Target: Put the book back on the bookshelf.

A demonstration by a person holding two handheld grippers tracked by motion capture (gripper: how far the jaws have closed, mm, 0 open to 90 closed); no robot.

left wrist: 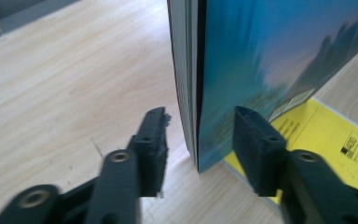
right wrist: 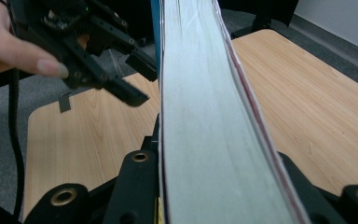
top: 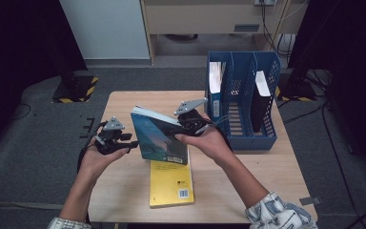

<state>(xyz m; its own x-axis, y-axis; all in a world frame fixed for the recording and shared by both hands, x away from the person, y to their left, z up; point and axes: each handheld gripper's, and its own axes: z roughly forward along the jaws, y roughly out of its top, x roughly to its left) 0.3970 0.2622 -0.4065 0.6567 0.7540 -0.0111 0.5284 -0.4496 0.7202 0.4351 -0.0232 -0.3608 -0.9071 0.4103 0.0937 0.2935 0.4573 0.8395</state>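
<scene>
A blue-covered book (top: 159, 136) stands tilted on its edge above the wooden table (top: 124, 102), over a yellow book (top: 171, 183) lying flat. My right gripper (top: 187, 127) is shut on the blue book's right side; in the right gripper view its pale page edges (right wrist: 205, 116) fill the gap between the jaws of that gripper (right wrist: 214, 156). My left gripper (top: 132, 145) stands open at the book's lower left corner. In the left gripper view the blue book (left wrist: 270, 56) sits between the jaws of this gripper (left wrist: 200, 119), with a gap on each side. The yellow book (left wrist: 326, 140) lies behind.
A blue mesh file rack (top: 248, 95) stands at the table's back right, holding a white-spined book (top: 215, 86) and a dark one (top: 262, 100). Bare tabletop lies at the left and back. Cables trail on the floor at the right.
</scene>
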